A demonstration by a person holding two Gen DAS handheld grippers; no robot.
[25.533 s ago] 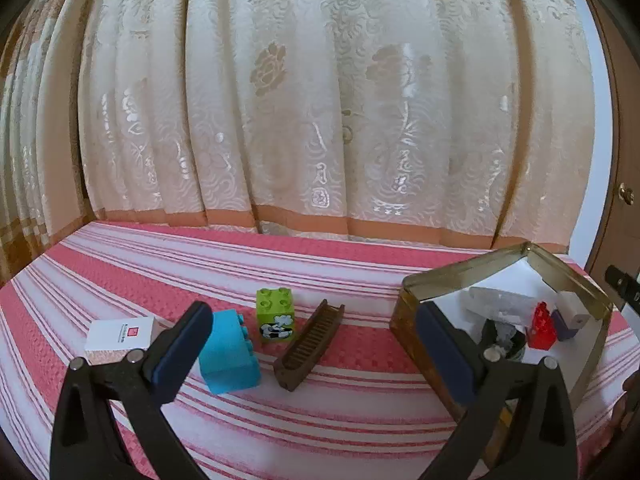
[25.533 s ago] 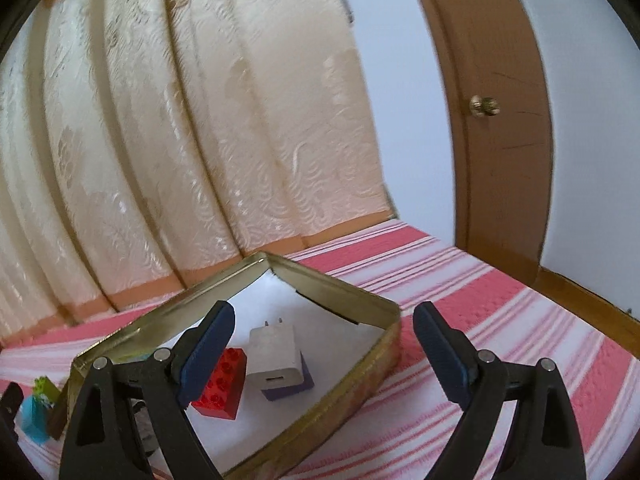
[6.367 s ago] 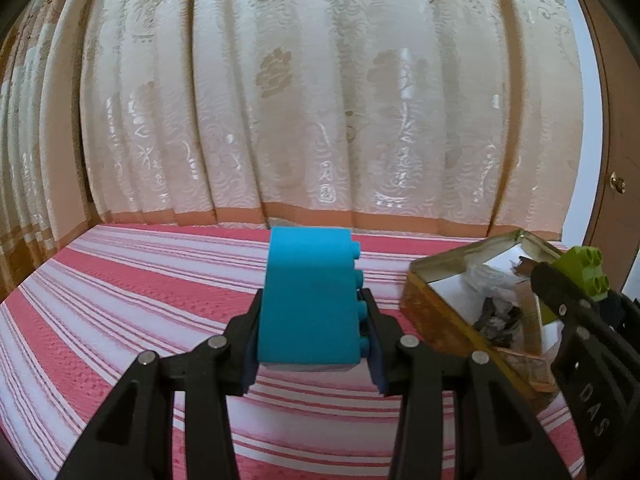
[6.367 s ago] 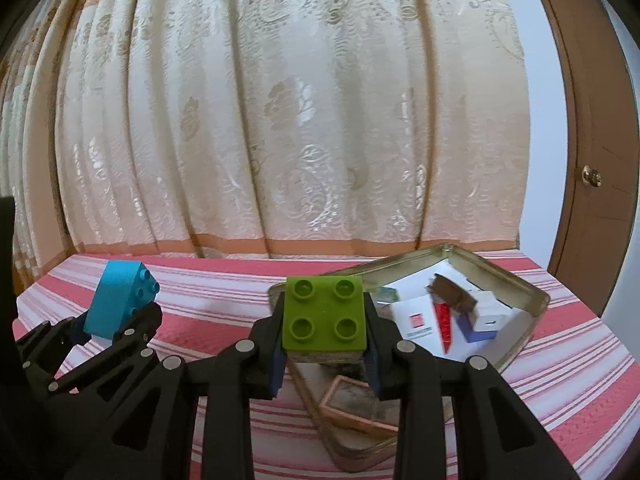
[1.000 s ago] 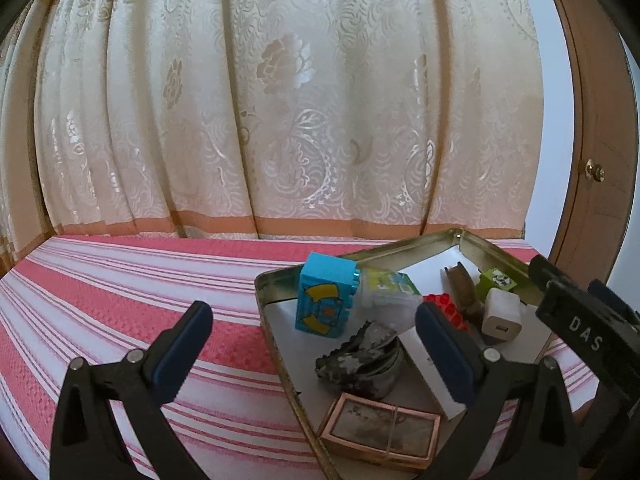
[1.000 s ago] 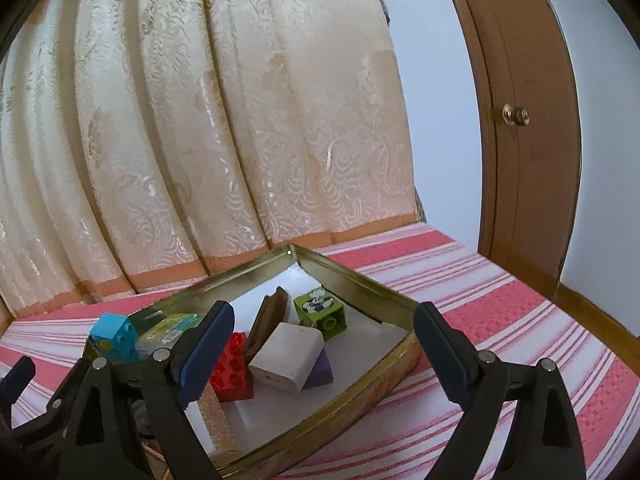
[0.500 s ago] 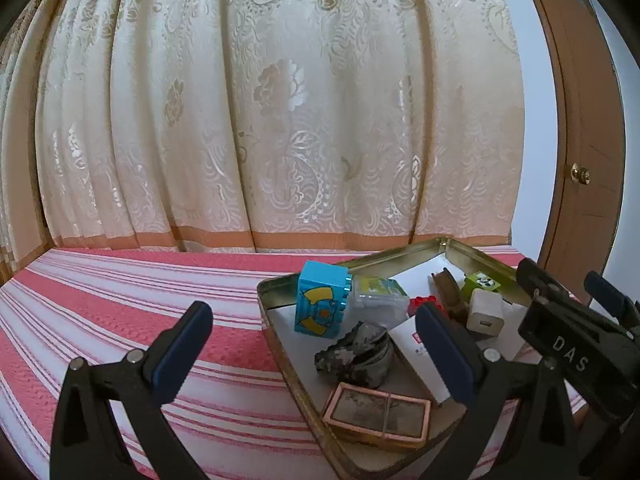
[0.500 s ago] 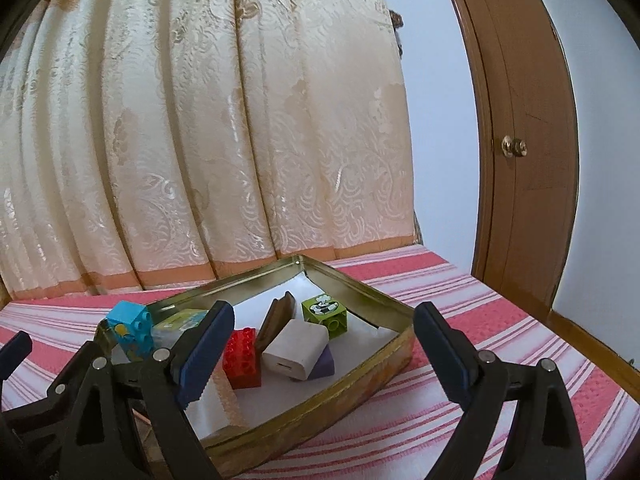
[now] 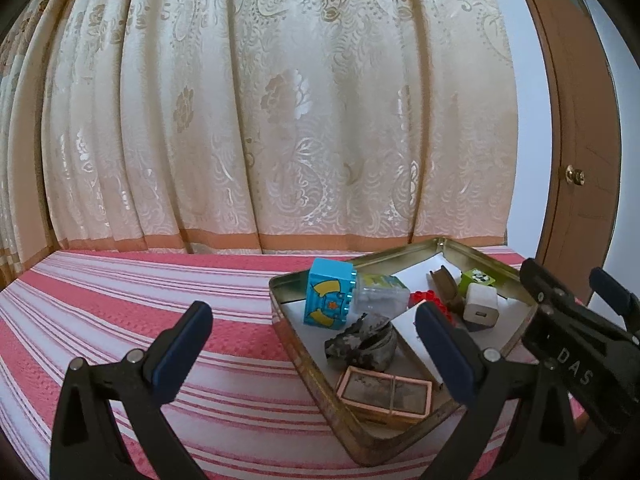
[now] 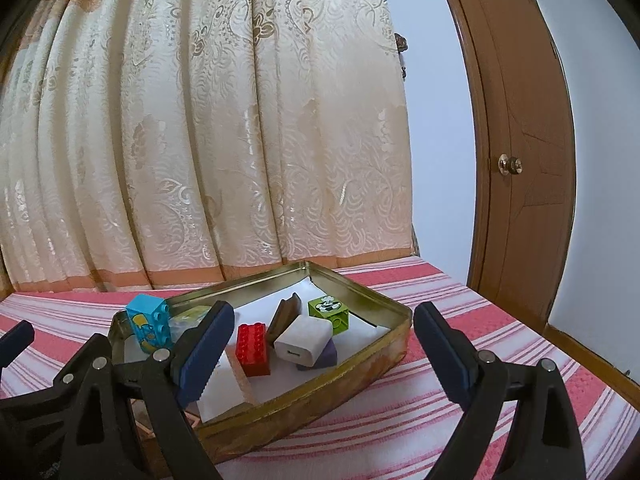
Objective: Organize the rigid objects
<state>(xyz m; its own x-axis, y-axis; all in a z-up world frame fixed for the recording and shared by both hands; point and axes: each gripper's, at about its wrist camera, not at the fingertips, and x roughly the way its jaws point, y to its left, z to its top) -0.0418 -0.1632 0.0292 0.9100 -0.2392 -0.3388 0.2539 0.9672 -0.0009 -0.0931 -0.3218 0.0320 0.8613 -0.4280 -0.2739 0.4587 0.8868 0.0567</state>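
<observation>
One cream brocade curtain (image 9: 280,120) fills the back of both views, with one brown wooden door (image 10: 528,160) and its brass knob to the right. Below them lies one surface covered in a pink-and-white striped cloth (image 9: 140,312); what lies under the cloth cannot be made out.

On the cloth sits one shallow gold-coloured rectangular metal tin (image 10: 360,364), and every loose item in view is inside it. Counted there: three toy bricks, namely one tall light-blue brick with yellow markings (image 9: 328,298) standing at the tin's left end, one red studded brick (image 10: 252,344) near the middle, and one lime-green cube brick with a black-and-white picture (image 10: 329,312) toward the far corner. One white plug-in charger cube (image 10: 304,340) lies on a purple block (image 10: 324,356), touching the green brick. One brown wooden comb-like piece (image 10: 284,318) leans between red brick and charger. One clear plastic box (image 9: 380,294) sits just beside the blue brick, one dark crumpled bundle (image 9: 360,346) before it, and one pink-framed flat card (image 9: 386,394) at the near corner. White flat items line the floor; their number is unclear.

Two tools show. The left hand-held gripper (image 9: 316,350) is released, jaws wide, nothing between them; its right finger hides part of the tin. The right hand-held gripper (image 10: 322,354) is likewise released and empty, its left finger covering the clear box.
</observation>
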